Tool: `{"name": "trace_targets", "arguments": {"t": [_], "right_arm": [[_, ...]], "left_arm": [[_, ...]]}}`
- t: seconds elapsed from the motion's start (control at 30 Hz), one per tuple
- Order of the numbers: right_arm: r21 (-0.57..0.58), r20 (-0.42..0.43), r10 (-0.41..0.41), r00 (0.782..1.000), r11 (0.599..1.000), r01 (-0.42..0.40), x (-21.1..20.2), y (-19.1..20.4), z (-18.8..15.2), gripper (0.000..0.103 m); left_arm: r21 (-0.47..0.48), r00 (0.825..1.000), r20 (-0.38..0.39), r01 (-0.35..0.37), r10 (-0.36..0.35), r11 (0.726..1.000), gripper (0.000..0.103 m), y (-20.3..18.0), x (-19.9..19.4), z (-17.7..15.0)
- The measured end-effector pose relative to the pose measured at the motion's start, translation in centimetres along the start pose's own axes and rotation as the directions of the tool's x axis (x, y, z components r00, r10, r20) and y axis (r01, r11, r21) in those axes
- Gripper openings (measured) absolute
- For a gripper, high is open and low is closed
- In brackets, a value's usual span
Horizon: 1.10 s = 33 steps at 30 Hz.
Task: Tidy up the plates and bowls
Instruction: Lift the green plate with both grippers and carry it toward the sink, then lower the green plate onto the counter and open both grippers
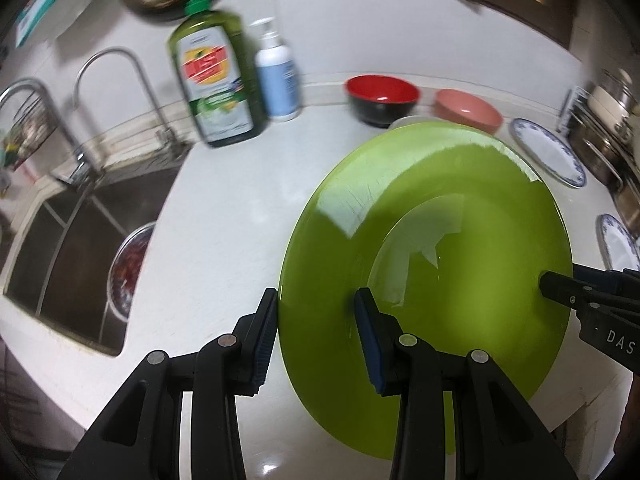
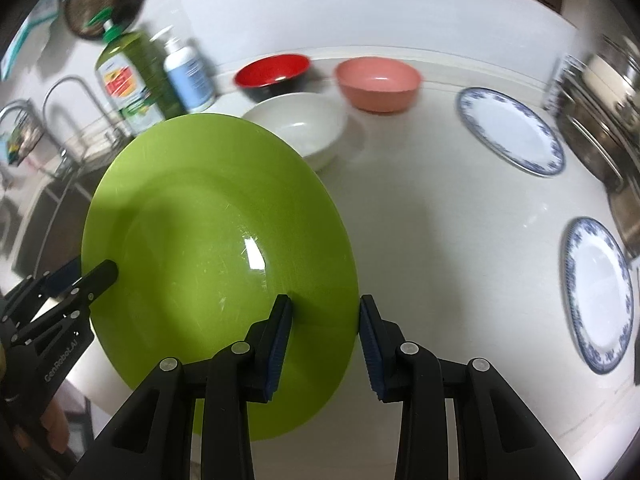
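Observation:
A large green plate (image 1: 440, 200) (image 2: 200, 220) hangs tilted above the white counter, carried by both grippers at opposite rims. My left gripper (image 1: 318, 312) is shut on its left rim, one pad over the plate and one outside the edge. My right gripper (image 2: 325, 316) is shut on the right rim the same way. Each gripper also shows in the other view, the right gripper (image 1: 552, 284) and the left gripper (image 2: 100, 276). Behind the plate stand a red bowl (image 2: 272, 70), a pink bowl (image 2: 378, 80) and a white bowl (image 2: 300, 124).
Two blue-rimmed white plates (image 2: 510, 130) (image 2: 598, 294) lie flat on the right of the counter (image 2: 420, 240). A green soap bottle (image 1: 214, 80) and a blue pump bottle (image 1: 278, 76) stand by the sink (image 1: 80, 240) and faucet (image 1: 120, 60). Metal pots (image 2: 592, 100) line the right edge.

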State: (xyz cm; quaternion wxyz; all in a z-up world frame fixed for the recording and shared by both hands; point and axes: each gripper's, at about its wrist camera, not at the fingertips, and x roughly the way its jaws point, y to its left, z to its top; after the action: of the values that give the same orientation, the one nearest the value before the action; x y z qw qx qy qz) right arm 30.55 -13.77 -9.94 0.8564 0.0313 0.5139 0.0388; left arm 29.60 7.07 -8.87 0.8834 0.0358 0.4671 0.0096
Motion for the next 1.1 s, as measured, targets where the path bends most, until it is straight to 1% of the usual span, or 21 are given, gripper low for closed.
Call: {"name": "trace_targets", "arguments": {"t": [0.23,0.4,0.87,1.1], "right_arm": [[-0.063,-0.06,0.053,0.997,0.996,-0.057,2.1,3.6,0.0,0.035],[-0.1,-0.095,0.062,0.994,0.992,-0.071,3.4,5.3,0.2,0.035],[-0.125,-0.174,0.065,0.983,0.988,-0.088,7.2,7.6,1.1,0.035],[-0.131,-0.192,0.07,0.979,0.987,-0.096,8.2,7.9,0.9,0.035]], "left_arm": [[-0.071,0.998,-0.051,-0.044,0.041,0.997,0.038,3.1,1.0,-0.9],[-0.102,0.995,-0.085,-0.054,0.045,0.993,0.038,4.4,2.1,-1.2],[-0.137,0.989,-0.139,-0.076,0.056,0.988,0.038,6.6,5.4,-1.7],[-0.145,0.986,-0.156,-0.079,0.056,0.986,0.038,7.0,6.5,-1.8]]}}
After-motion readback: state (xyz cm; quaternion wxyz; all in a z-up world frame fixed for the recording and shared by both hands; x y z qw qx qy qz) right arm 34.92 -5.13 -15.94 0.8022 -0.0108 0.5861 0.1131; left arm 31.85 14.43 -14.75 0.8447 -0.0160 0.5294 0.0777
